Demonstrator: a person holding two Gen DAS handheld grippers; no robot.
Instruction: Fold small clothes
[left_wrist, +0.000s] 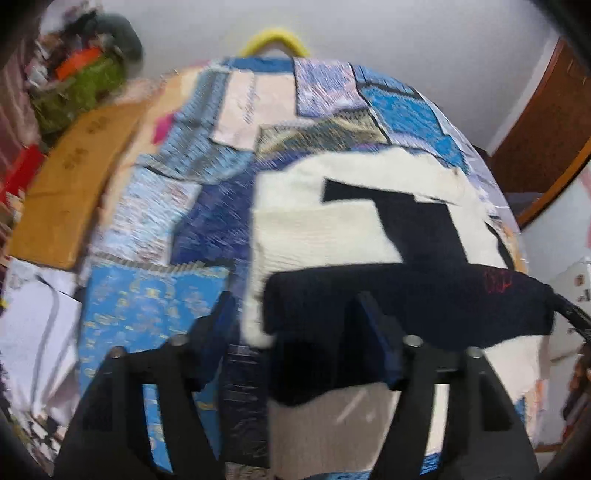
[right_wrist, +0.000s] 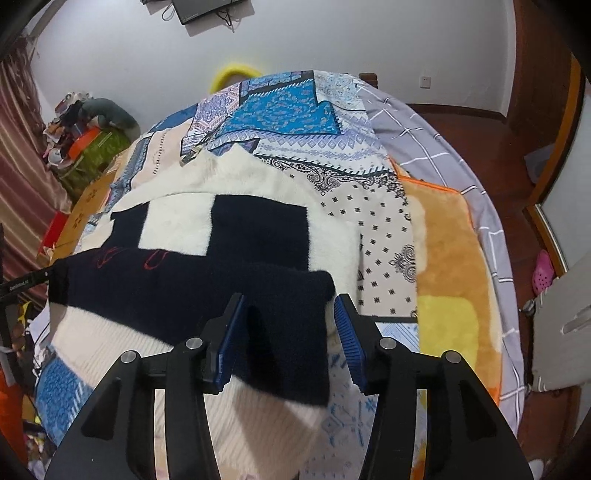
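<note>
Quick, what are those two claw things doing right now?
Left gripper: open, fingers either side of the sweater's navy edge.
Right gripper: open, straddling the same edge.

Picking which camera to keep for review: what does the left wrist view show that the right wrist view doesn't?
Only the left wrist view: the left gripper.
Only the right wrist view: the right gripper, an orange-and-yellow fleece blanket, a grey checked sheet and a pink clog.
Both: the cream-and-navy knitted sweater on the blue patchwork bedcover.

White walls (right_wrist: 332, 40), red-brown wooden floor (right_wrist: 461, 110), patchwork-covered bed (right_wrist: 295, 110), striped curtain (right_wrist: 22, 166).
</note>
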